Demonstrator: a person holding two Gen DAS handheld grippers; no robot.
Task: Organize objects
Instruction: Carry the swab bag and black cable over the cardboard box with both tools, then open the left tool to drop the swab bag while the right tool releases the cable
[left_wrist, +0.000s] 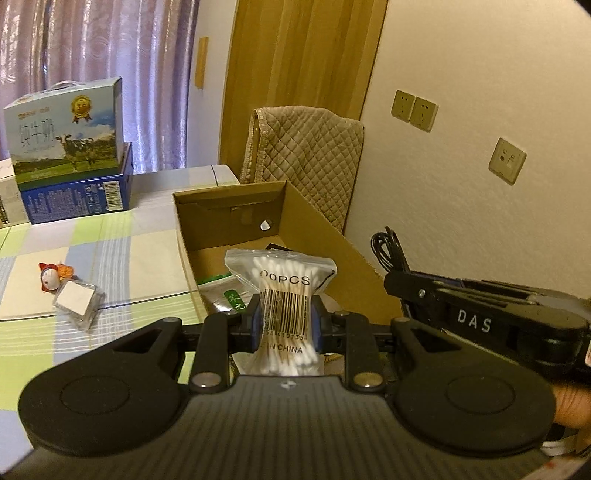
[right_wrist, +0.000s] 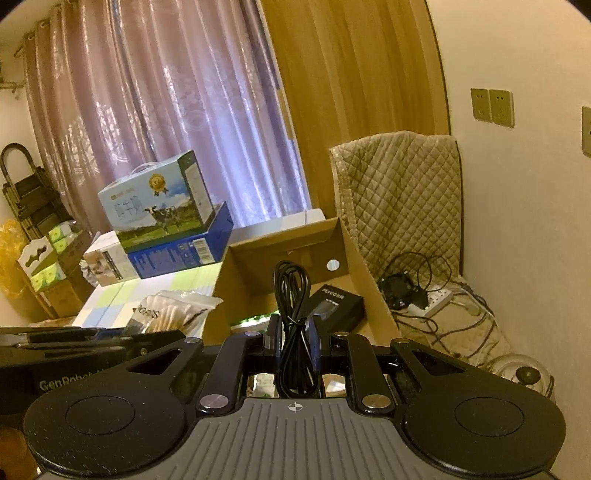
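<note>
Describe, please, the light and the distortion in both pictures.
Left wrist view: dim yellowish light, wall edge bent by fisheye, cotton swab bag sharp. Right wrist view: curtain glows purple with backlight, black cable dark, corners vignetted.

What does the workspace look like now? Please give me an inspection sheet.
Surface: table under a checked cloth.
Job's things: cotton swab bag; coiled black cable; open cardboard box holding a small black box.
Clutter: toy figure, clear packet, stacked cartons.
Grippers: left gripper shut on the swab bag; right gripper shut on the cable.
Cables: power strip with loose wires by the wall.
Surroundings: curtain, quilted cover, wall sockets.
</note>
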